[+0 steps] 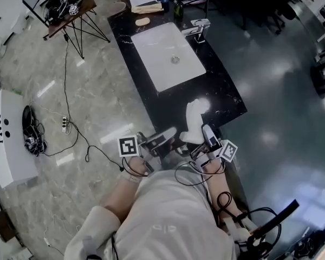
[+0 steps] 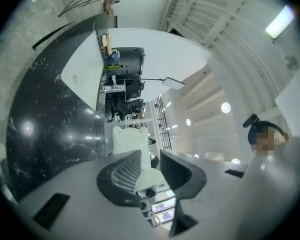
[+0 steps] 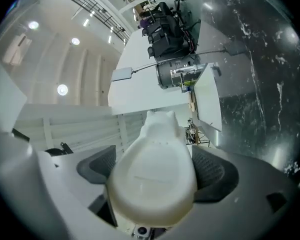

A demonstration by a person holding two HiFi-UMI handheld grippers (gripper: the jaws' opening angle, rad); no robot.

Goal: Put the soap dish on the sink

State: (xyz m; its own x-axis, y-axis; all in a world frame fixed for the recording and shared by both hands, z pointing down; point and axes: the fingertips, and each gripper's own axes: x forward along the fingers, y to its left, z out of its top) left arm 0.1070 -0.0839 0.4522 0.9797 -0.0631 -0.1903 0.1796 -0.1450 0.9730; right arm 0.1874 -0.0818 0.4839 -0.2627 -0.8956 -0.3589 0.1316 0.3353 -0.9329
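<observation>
The right gripper (image 3: 156, 170) has its fingers (image 3: 97, 170) closed on the white soap dish (image 3: 157, 144) — the dish sits between them, its eared end reaching past the fingertips. The left gripper (image 2: 151, 171) grips nothing, its fingers only narrowly apart, near the dish. The white sink (image 1: 168, 50) lies well beyond both sets of fingertips, set in the black table (image 1: 162, 112).

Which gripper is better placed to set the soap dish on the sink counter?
Right: the right gripper is shut on the soap dish; the left gripper is open and empty.
</observation>
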